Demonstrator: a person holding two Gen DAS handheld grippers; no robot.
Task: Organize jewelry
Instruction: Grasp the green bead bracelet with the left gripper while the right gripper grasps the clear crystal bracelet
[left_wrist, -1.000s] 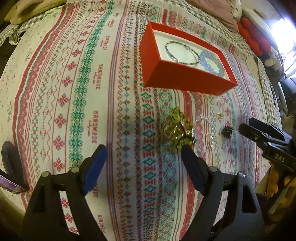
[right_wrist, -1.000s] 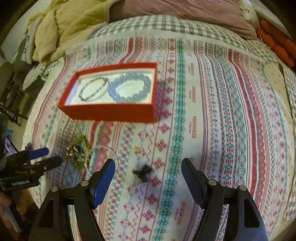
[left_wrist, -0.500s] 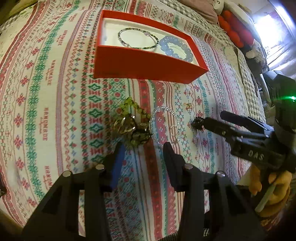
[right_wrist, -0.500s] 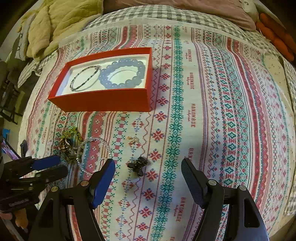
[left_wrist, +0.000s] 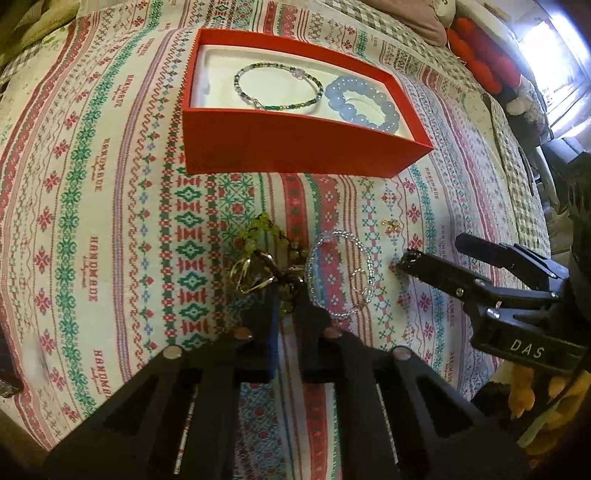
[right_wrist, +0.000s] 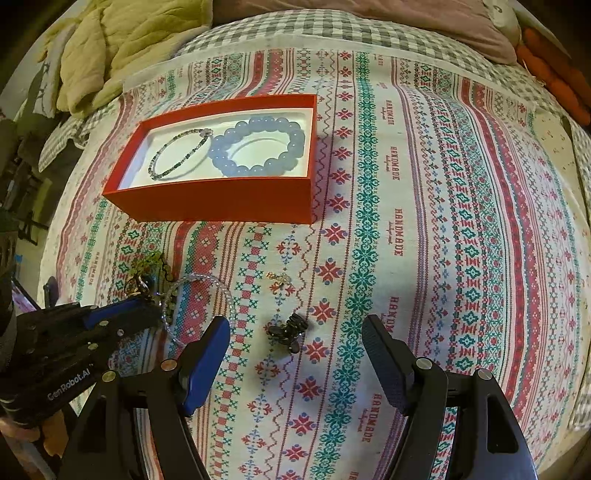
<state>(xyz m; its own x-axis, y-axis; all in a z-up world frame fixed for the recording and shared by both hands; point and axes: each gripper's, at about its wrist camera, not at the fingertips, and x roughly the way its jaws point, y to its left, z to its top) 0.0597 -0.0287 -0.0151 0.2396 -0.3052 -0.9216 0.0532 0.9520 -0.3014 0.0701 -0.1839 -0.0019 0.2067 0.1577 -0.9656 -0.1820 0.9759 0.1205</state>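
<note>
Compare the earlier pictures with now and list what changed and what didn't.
The left tongs moved in over the green bead jewelry and closed from wide open to shut on its near end, beside the clear bead bracelet. Unchanged: the right tongs stay open above the dark piece, and the red box keeps its two bracelets.

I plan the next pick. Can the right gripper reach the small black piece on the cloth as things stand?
Probably yes. The right gripper is open with the black piece just ahead between its fingers, nothing covering it.

small gold trinket (right_wrist: 280, 280) too small to identify
</note>
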